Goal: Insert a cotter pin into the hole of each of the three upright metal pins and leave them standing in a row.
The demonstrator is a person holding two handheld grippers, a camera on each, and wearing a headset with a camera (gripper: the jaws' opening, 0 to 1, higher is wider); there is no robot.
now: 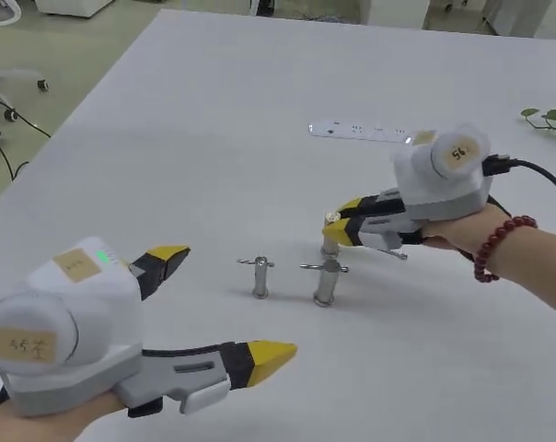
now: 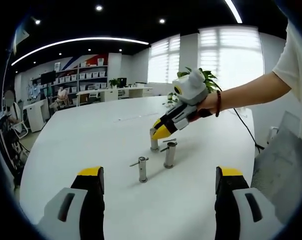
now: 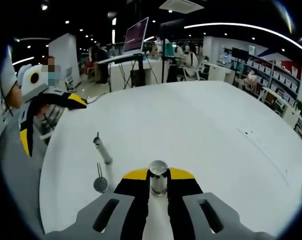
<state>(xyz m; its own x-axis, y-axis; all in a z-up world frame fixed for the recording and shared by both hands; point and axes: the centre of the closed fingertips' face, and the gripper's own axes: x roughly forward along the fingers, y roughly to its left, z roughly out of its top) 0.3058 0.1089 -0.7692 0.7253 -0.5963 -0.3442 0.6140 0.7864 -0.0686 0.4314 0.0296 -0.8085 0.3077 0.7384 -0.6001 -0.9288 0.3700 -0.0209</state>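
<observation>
– Behind the middle metal pin point(image 1: 325, 284), on the smooth white tabletop point(image 1: 214, 138), what is the right gripper point(image 1: 338, 227) doing?
– Its black, yellow-tipped fingers point(image 3: 135, 176) are pressed against both sides of the third metal pin point(image 1: 330, 245). It is a short polished cylinder with a round flat head, standing upright just behind the middle one.
– Does that third pin carry a cotter pin?
– I cannot tell; the fingers cover its sides.
– And the middle pin itself?
– It is upright, of shiny steel, with a thin wire cotter pin point(image 1: 323, 268) crossing it near the top like a small bar. Just to its left, apart from it, stands the left metal pin point(image 1: 260, 279). That one has the same shape, with a second cotter pin point(image 1: 256, 262) through it.
– Where is the left gripper point(image 1: 218, 304)?
– It is left of the middle pin and nearer the person. Its fingers are spread wide with nothing between them, and its body is white and grey plastic.
– Anything else?
– A flat white power strip point(image 1: 361, 131) lies well beyond the middle pin. A dark red beaded bracelet point(image 1: 499, 244) circles the wrist to its right.
</observation>
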